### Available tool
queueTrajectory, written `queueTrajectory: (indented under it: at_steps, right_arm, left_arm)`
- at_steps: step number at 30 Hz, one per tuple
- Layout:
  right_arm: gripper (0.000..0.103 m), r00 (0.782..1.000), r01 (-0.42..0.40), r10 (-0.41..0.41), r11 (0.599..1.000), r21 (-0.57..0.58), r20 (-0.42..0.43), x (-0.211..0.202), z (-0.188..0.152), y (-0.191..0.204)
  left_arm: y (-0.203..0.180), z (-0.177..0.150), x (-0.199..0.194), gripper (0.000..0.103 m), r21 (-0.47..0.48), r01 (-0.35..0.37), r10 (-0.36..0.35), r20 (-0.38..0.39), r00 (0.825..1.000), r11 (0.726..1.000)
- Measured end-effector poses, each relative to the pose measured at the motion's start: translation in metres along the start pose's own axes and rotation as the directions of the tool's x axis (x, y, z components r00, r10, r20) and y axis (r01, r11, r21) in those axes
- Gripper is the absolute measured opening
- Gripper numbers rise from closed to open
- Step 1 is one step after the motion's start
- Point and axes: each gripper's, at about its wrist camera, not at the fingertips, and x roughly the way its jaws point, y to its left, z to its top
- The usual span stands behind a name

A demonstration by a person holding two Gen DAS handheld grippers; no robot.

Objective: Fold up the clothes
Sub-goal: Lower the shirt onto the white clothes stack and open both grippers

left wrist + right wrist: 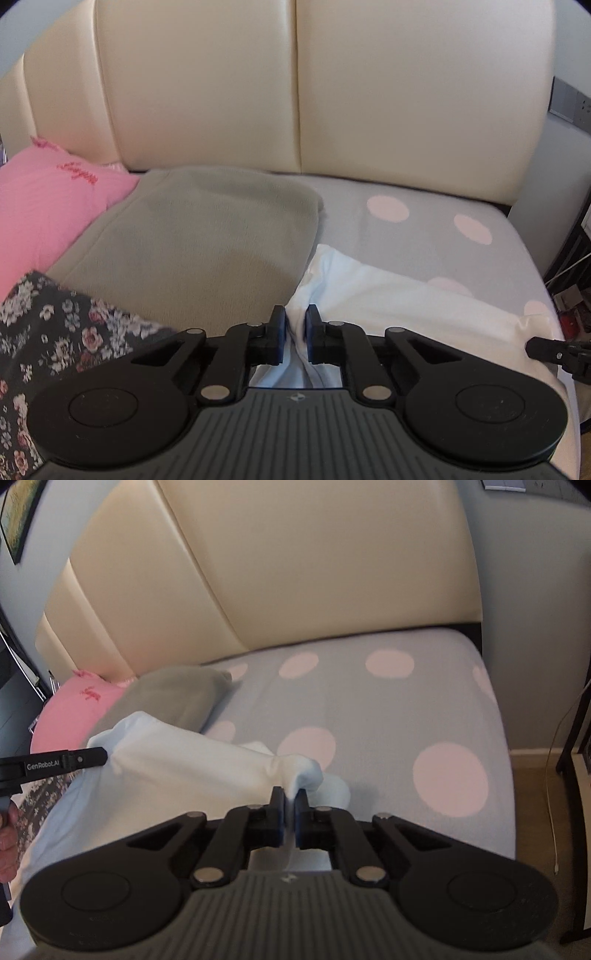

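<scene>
Cream padded cushions (229, 85) rise behind everything, and below them spreads the bed's pale blue sheet (369, 709) with its big pink dots. On that sheet lies the white garment (369, 288), bunched and creased, stretched between my two tools.

My left gripper (296, 334) has its jaws drawn in close on a fold of the white cloth; the fabric runs up between the blue pads and spills out above them, so I have it pinched at its left end, right beside the grey folded piece (207, 236). In the right wrist view that same gripper (105, 755) shows from the side, its tip meeting the garment's left corner, with my hand (9, 834) below it at the frame's edge.

My right gripper (291, 816) is nearly fully closed, with a thin ridge of the white garment (177, 768) squeezed between the pads and a puff of cloth standing just above them. From the left wrist view, its black tip (532, 347) touches the garment's far right corner.

Off to the left sit a pink garment (44, 206) (red lettering on it, too blurred to read) and a dark floral fabric (48, 332), both apart from the white one.
</scene>
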Motion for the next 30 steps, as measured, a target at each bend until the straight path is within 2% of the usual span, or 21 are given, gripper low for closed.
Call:
queueTrajectory:
  at_steps: [2, 3, 4, 5, 6, 8, 9, 10, 13, 17, 20, 24, 27, 30]
  right_arm:
    - [0.008, 1.000, 0.022, -0.022, 0.999, -0.035, -0.020, 0.006, -0.004, 0.003]
    - [0.014, 0.999, 0.042, -0.043, 0.998, -0.051, -0.011, 0.004, -0.004, 0.004]
    - [0.031, 0.998, 0.068, -0.067, 0.996, -0.064, 0.005, 0.000, -0.003, 0.005]
    - [0.038, 0.996, 0.093, -0.091, 0.993, -0.077, 0.022, -0.004, -0.003, 0.006]
    - [0.038, 0.993, 0.118, -0.115, 0.989, -0.089, 0.039, -0.007, -0.002, 0.007]
    - [0.038, 0.990, 0.131, -0.125, 0.986, -0.107, 0.068, -0.021, 0.000, 0.010]
    - [0.036, 0.992, 0.115, -0.108, 0.987, -0.113, 0.071, -0.029, 0.000, 0.012]
    - [0.036, 0.994, 0.089, -0.081, 0.989, -0.117, 0.069, -0.037, -0.001, 0.015]
    - [0.036, 0.999, -0.002, 0.007, 0.991, -0.132, 0.035, -0.060, -0.008, 0.031]
    - [0.036, 0.996, -0.083, 0.085, 0.984, -0.157, 0.008, -0.090, -0.029, 0.059]
    - [0.037, 0.995, -0.093, 0.096, 0.975, -0.204, 0.005, -0.106, -0.055, 0.072]
    - [0.037, 0.998, -0.063, 0.052, 0.946, -0.317, -0.041, -0.092, -0.074, 0.082]
    - [0.040, 0.996, -0.058, 0.035, 0.949, -0.311, -0.077, -0.082, -0.078, 0.071]
    - [0.041, 0.996, -0.055, 0.032, 0.959, -0.277, -0.087, -0.084, -0.076, 0.061]
  left_arm:
    - [0.000, -0.004, 0.000, 0.027, 0.019, -0.029, 0.029, 0.003, 1.000, 0.999]
    - [-0.001, -0.004, -0.006, 0.038, 0.032, -0.050, 0.049, 0.022, 0.999, 0.998]
    - [0.000, -0.005, -0.013, 0.041, 0.039, -0.062, 0.060, 0.041, 0.997, 0.997]
    - [0.001, -0.005, -0.021, 0.041, 0.042, -0.065, 0.063, 0.052, 0.997, 0.997]
    - [0.003, -0.005, -0.028, 0.041, 0.045, -0.068, 0.065, 0.062, 0.996, 0.997]
    - [0.008, -0.008, -0.052, 0.041, 0.035, -0.077, 0.074, 0.082, 0.994, 0.996]
    - [0.010, -0.010, -0.064, 0.038, 0.029, -0.081, 0.078, 0.092, 0.993, 0.996]
    - [0.013, -0.015, -0.077, 0.029, 0.020, -0.064, 0.062, 0.101, 0.993, 0.998]
    - [0.015, -0.032, -0.112, 0.016, 0.006, -0.014, 0.013, 0.115, 0.993, 1.000]
    - [0.005, -0.063, -0.145, 0.012, 0.012, 0.024, -0.025, 0.110, 0.994, 1.000]
    - [-0.004, -0.091, -0.143, 0.012, 0.048, -0.022, 0.019, 0.070, 0.997, 0.999]
    - [0.007, -0.113, -0.114, 0.012, 0.010, -0.077, 0.077, -0.020, 0.997, 0.997]
    - [0.016, -0.123, -0.098, 0.012, -0.016, -0.098, 0.097, -0.074, 0.993, 0.995]
    - [0.018, -0.124, -0.100, 0.012, -0.002, -0.132, 0.131, -0.082, 0.988, 0.991]
